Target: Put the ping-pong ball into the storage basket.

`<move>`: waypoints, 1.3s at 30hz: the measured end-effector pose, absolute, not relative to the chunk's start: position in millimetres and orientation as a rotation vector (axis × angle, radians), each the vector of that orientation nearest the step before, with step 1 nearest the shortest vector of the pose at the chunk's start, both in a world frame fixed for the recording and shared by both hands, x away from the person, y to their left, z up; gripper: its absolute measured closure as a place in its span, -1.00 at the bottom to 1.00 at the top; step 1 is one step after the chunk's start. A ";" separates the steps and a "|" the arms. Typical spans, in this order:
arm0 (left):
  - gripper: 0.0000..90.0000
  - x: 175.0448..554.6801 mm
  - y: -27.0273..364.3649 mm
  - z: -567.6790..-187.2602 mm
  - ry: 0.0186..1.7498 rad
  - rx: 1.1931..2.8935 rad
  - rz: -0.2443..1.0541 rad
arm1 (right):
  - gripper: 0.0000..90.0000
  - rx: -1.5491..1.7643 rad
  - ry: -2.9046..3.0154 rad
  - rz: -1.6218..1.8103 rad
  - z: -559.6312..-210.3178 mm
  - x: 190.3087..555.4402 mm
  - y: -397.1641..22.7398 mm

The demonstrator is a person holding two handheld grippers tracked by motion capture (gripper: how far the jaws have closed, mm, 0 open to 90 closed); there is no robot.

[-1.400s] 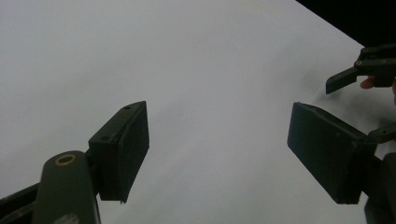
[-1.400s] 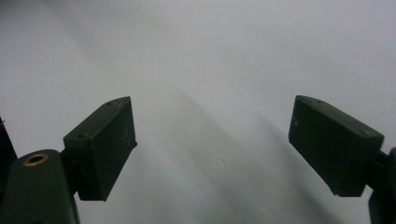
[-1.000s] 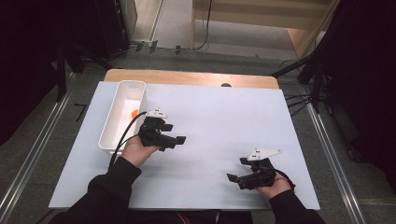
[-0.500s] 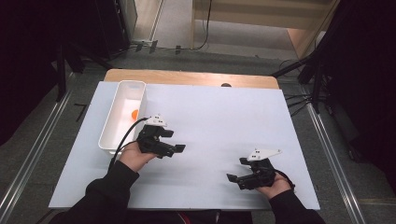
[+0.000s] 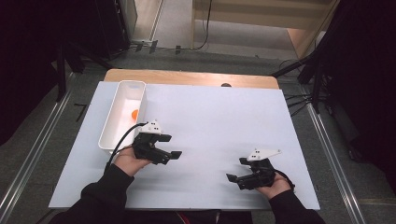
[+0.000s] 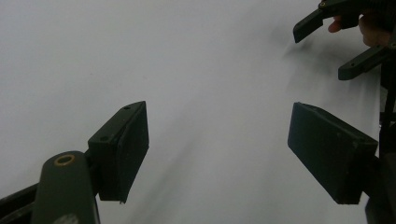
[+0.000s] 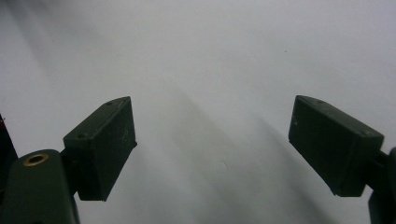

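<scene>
Both grippers rest empty over the white table (image 5: 210, 116), jaws standing wide apart with nothing between them: the left gripper (image 5: 170, 156) just beside the bin (image 5: 112, 123), the right gripper (image 5: 236, 175) well apart. The orange ball (image 5: 134, 113) lies inside the bin, so the drop looks done. Any next move would call for reaching into the bin with the left.
</scene>
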State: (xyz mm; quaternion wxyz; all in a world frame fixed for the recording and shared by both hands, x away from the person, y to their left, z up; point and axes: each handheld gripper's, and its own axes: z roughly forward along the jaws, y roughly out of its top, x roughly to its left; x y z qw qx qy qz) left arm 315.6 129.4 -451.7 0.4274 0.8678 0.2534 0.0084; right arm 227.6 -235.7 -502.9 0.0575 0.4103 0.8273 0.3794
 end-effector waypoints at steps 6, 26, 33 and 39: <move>-0.53 309.9 133.6 -453.3 0.594 2.156 0.039 | -0.70 1.244 2.498 1.172 -502.6 227.4 -236.1; -0.52 293.9 149.5 -462.2 0.558 2.180 0.011 | -0.70 1.248 2.505 1.145 -503.5 226.8 -235.2; -0.52 288.8 157.1 -464.1 0.525 2.202 0.009 | -0.70 1.247 2.505 1.148 -503.6 226.6 -235.5; -0.52 284.0 164.8 -467.5 0.514 2.210 -0.009 | -0.70 1.244 2.513 1.144 -504.4 227.1 -234.9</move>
